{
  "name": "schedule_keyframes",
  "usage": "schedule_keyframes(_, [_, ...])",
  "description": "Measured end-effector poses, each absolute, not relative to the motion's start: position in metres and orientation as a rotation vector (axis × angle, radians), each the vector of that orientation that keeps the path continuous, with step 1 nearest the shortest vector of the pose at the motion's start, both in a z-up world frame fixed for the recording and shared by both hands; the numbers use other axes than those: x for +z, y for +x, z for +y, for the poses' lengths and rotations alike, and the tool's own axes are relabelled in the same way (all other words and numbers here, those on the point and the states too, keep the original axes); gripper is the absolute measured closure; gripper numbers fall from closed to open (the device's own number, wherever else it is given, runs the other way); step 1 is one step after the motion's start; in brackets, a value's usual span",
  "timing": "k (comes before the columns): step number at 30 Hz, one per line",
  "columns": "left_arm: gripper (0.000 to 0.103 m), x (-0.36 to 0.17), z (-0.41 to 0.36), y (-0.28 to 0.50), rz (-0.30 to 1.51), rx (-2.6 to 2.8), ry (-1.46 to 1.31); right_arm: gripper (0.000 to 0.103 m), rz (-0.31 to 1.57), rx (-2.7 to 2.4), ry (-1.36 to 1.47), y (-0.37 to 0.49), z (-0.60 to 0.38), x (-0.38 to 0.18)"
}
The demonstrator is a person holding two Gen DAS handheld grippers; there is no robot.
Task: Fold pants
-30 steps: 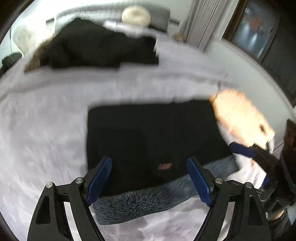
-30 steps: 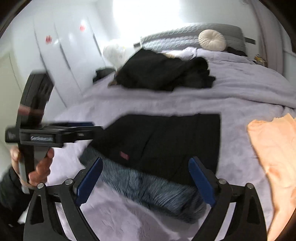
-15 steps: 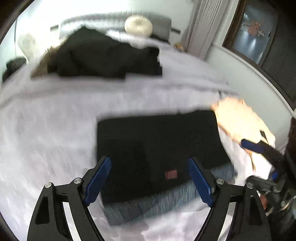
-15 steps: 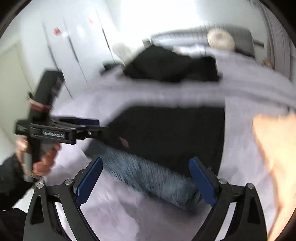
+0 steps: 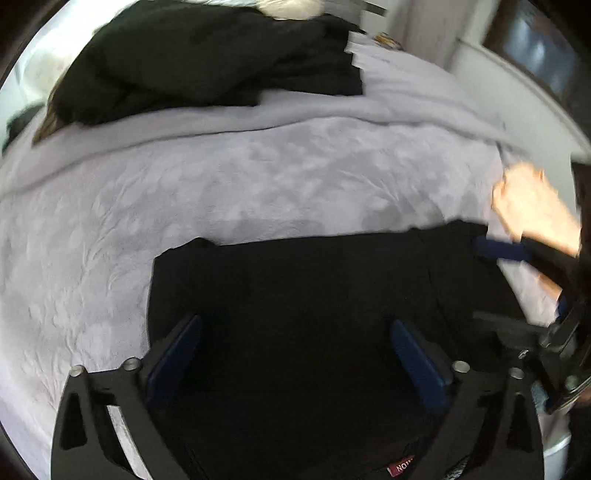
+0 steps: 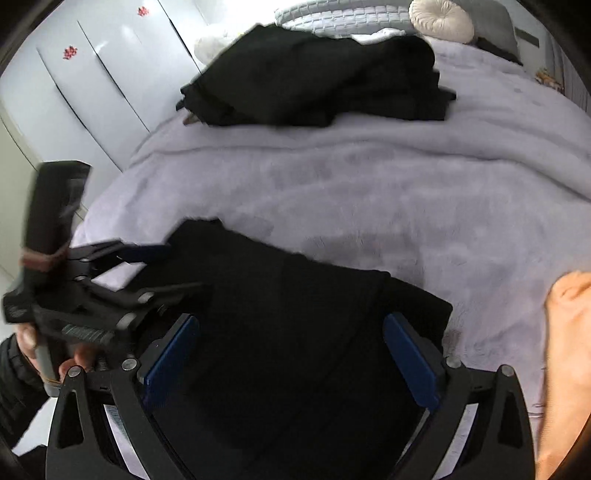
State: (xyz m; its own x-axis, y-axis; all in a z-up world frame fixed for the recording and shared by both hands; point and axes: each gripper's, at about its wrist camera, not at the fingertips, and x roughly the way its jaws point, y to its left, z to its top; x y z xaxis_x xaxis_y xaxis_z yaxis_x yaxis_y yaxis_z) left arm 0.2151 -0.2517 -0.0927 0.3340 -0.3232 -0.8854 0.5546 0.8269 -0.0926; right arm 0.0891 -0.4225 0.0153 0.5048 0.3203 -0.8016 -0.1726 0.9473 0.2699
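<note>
Two wide-apart grippers, left gripper (image 5: 295, 354) opening, right gripper (image 6: 291, 354) released, over matte black folded pants (image 5: 314, 288), plush lilac blanket (image 5: 184, 184).

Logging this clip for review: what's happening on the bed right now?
A person holds a gripper in each hand over folded black pants on a lilac blanket. The left gripper is opening and the right gripper stands open; neither grips the cloth. A black clothes pile lies farther back, an orange garment alongside.

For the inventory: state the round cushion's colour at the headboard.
Cream, clearest in the right wrist view: round cushion.
</note>
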Motion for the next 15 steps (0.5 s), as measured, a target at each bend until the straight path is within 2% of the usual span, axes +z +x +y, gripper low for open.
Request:
schedule_keyframes(4, [0.002,-0.072,-0.239,0.214,1.096,-0.571,0.184,0.003,0.975,0.243,0.166,0.075,-0.425,0.035])
schedule_keyframes(9, [0.002,-0.031,-0.197,0.167,0.988,-0.670,0.093,0.002,0.819,0.419,0.166,-0.021,-0.405,0.080])
schedule_keyframes(13, [0.002,-0.047,-0.192,0.137,0.987,-0.645,0.181,0.002,0.870,0.462,0.141,-0.062,-0.387,0.061])
schedule_keyframes(15, [0.002,-0.069,-0.192,0.141,1.050,-0.626,0.188,0.003,0.906,0.456,0.166,-0.067,-0.387,0.042])
